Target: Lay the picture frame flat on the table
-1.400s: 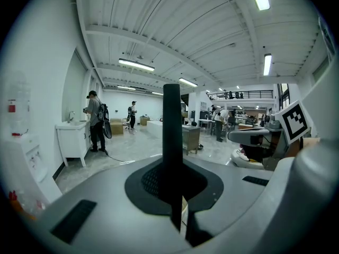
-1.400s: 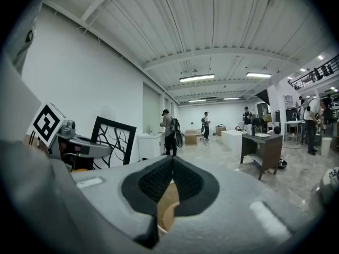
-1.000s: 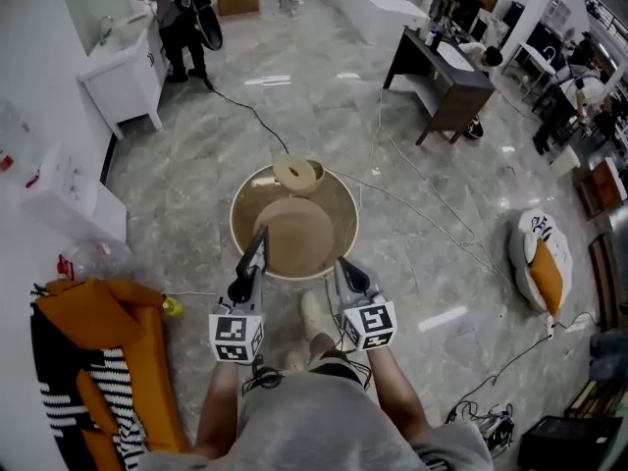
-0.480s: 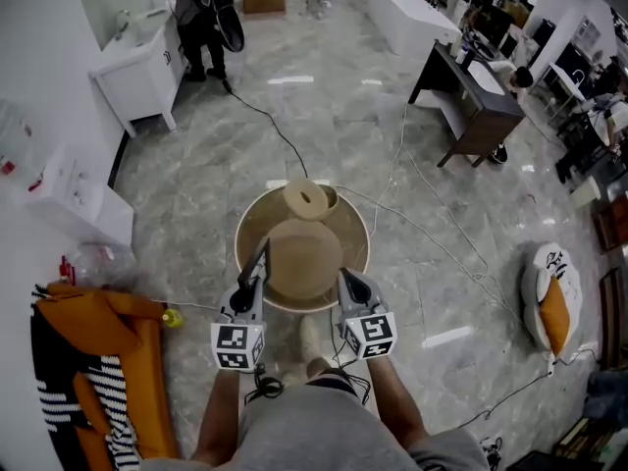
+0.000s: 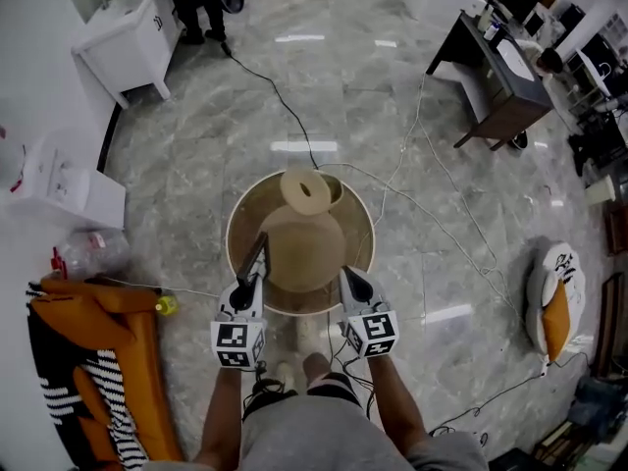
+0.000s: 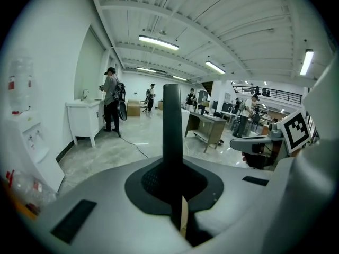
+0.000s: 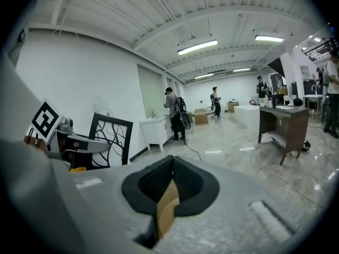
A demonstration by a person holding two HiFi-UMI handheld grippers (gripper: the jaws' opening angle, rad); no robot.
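The picture frame (image 7: 111, 139) is black with a branch pattern. My left gripper (image 5: 247, 283) is shut on its lower edge and holds it upright. From above it shows edge-on as a thin dark bar (image 5: 257, 253) over the near left part of the round tan table (image 5: 365, 226). In the left gripper view the frame (image 6: 171, 120) rises straight from the shut pads of my left gripper (image 6: 172, 187). My right gripper (image 5: 349, 281) hovers over the table's near right rim, and in its own view my right gripper (image 7: 170, 181) is shut on nothing.
On the table lie a beige disc with a hole (image 5: 305, 191) and a larger round tan piece (image 5: 300, 248). An orange and striped cloth (image 5: 98, 361) lies at left near a plastic bottle (image 5: 88, 253). Cables (image 5: 432, 194) cross the marble floor. A cushion (image 5: 554, 287) lies at right.
The person and both grippers have come forward and a little lower over the table. The floor behind has slid down the picture. The frame stays in the left gripper.
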